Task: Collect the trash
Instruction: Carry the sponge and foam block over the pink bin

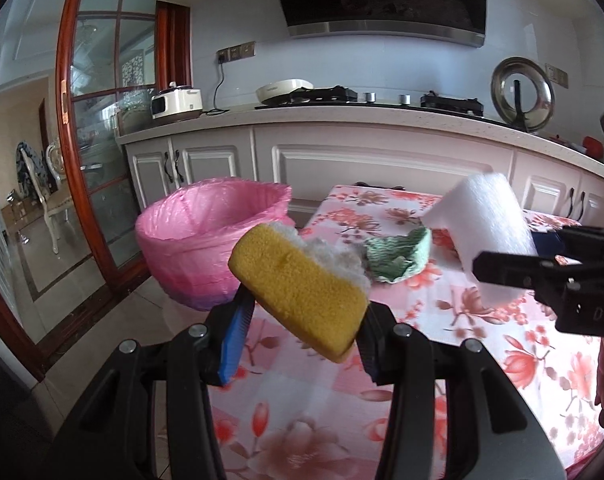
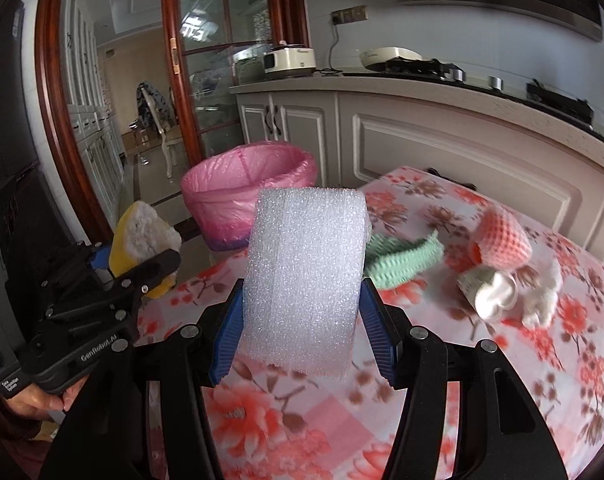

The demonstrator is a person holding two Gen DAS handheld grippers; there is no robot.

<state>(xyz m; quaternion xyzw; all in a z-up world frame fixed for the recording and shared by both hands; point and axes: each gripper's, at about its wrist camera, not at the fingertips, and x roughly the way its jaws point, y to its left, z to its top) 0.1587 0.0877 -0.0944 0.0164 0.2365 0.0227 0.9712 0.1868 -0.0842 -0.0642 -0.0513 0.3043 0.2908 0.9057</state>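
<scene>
My left gripper [image 1: 302, 316] clamps the yellow sponge [image 1: 302, 288], my right gripper [image 2: 303, 320] the white foam [image 2: 305, 276]; pink-lined bin [image 2: 246, 204] at eleven o'clock awaits, green net [image 2: 401, 260], pink net [image 2: 501, 240] and tube [image 2: 487, 290] remain.

Bright, even daylight fills both views. The glass door [image 1: 102, 128] shows reflections. Fisheye bending curves the counter [image 1: 381, 120], corners go black, and the right view's table items blur slightly.
</scene>
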